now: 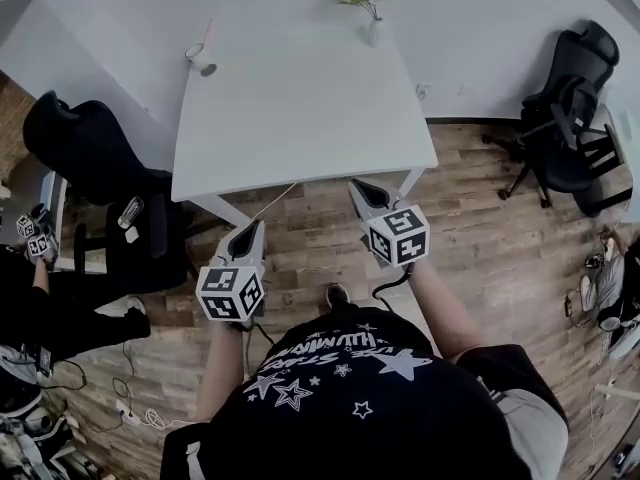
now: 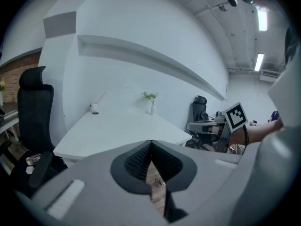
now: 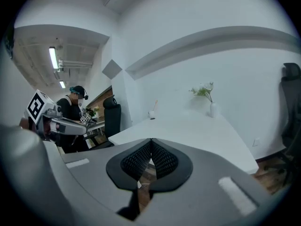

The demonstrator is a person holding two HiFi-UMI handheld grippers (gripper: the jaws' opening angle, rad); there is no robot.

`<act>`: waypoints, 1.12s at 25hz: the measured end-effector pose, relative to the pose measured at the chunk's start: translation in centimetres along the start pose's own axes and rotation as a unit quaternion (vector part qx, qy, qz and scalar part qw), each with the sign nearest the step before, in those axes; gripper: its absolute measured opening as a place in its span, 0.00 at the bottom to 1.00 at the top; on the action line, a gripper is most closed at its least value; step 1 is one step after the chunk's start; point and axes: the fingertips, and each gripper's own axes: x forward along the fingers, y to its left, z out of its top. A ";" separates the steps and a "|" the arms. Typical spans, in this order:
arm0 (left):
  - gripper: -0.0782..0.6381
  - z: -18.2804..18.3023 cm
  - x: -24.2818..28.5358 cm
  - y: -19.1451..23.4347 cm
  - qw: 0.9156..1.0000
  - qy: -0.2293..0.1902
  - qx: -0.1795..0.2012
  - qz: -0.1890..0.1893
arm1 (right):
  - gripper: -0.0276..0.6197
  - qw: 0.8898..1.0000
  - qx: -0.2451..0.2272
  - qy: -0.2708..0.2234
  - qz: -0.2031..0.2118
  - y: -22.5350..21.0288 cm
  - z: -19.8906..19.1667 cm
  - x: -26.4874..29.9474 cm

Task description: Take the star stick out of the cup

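The white table stands in front of the person. Both forearms reach forward side by side, holding the left gripper and the right gripper just off the table's near edge, pointing across it. Each gripper's jaws are pressed together with nothing between them. A vase stands at the table's far edge. The cup sits at the table's far left corner, well apart from both grippers. A thin stick leans out of it, probably the star stick, though its star is too small to make out.

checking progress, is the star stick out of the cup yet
No, the star stick stands in the cup at the far corner of the table.
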 end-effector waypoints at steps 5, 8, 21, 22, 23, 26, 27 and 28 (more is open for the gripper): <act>0.11 0.9 2.1 0.8 1.000 0.002 0.002 0.009 | 0.07 1.000 0.006 0.012 0.013 -2.2 0.2 2.3; 0.11 1.0 2.2 1.7 1.000 0.007 -0.002 0.012 | 0.07 1.000 0.011 0.017 0.021 -2.2 0.4 3.3; 0.11 5.9 5.8 13.8 0.996 -0.044 -0.046 0.055 | 0.07 0.999 0.004 0.014 0.037 -1.4 4.5 12.7; 0.11 6.4 6.2 15.0 0.996 -0.048 -0.045 0.057 | 0.07 0.999 0.002 0.013 0.040 -1.4 5.2 13.9; 0.11 7.0 6.6 16.2 0.996 -0.052 -0.041 0.058 | 0.07 0.999 0.000 0.012 0.041 -1.5 6.0 15.3; 0.11 9.1 8.2 19.6 0.995 -0.064 -0.034 0.062 | 0.07 0.999 0.003 0.004 0.040 -2.3 8.7 19.4; 0.11 9.8 8.7 20.6 0.995 -0.068 -0.035 0.063 | 0.07 0.999 0.006 0.001 0.039 -2.6 9.6 20.7; 0.11 10.6 9.2 21.6 0.995 -0.072 -0.034 0.063 | 0.07 0.999 0.008 -0.003 0.037 -2.9 10.6 22.0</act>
